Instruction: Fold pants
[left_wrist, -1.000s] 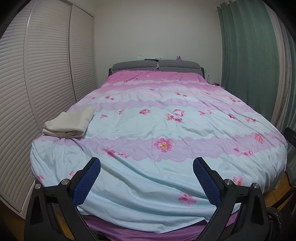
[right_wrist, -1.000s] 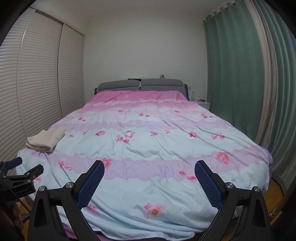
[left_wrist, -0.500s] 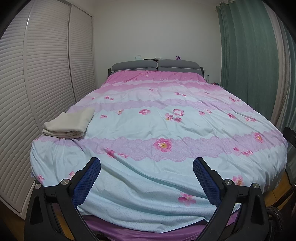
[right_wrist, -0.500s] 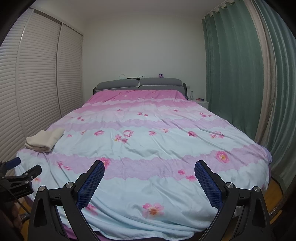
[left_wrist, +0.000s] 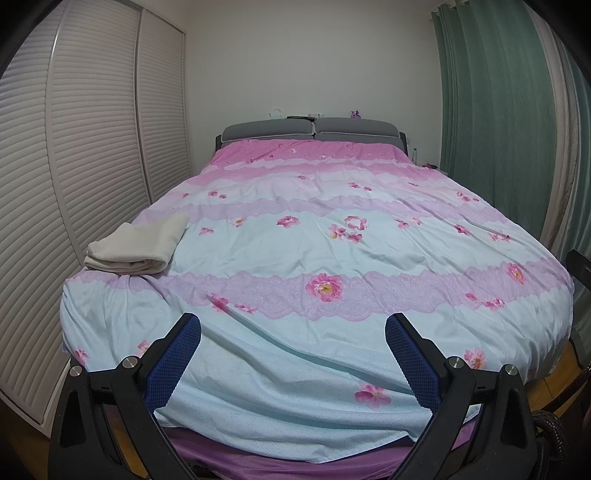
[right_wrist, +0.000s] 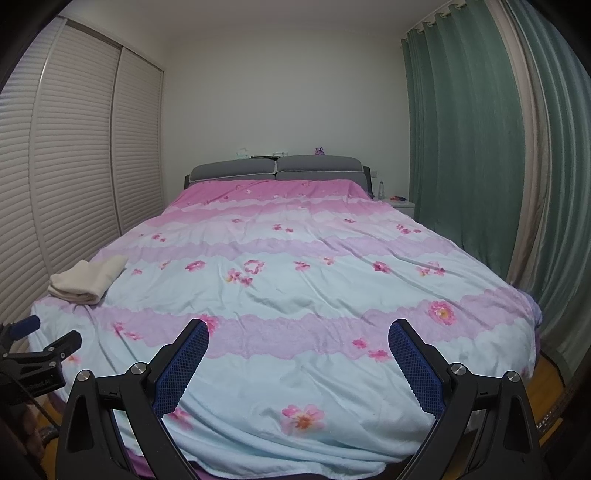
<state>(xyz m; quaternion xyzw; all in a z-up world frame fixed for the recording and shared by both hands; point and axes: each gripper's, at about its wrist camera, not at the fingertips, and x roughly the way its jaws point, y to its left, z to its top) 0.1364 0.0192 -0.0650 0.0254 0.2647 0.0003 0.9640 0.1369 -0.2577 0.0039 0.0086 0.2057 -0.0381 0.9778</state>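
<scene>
Cream pants (left_wrist: 138, 247) lie folded into a compact stack near the bed's front left corner, also seen as the cream pants (right_wrist: 88, 280) in the right wrist view. My left gripper (left_wrist: 293, 328) hangs open over the foot of the bed, nothing between its blue pads, well to the right of and nearer than the stack. My right gripper (right_wrist: 298, 330) is open too, held back from the foot of the bed and empty. The left gripper's tip (right_wrist: 26, 326) shows at the right view's left edge.
A floral pink-and-blue duvet (left_wrist: 332, 258) covers the whole bed, with a grey headboard (left_wrist: 312, 129) at the far end. White louvred wardrobe doors (left_wrist: 92, 147) line the left side, green curtains (right_wrist: 461, 166) the right. A small nightstand (right_wrist: 397, 201) stands by the headboard.
The right wrist camera has drawn back and tilted up a little, so the bed sits lower in its view. The left view is nearly unchanged. Both grippers stay open.
</scene>
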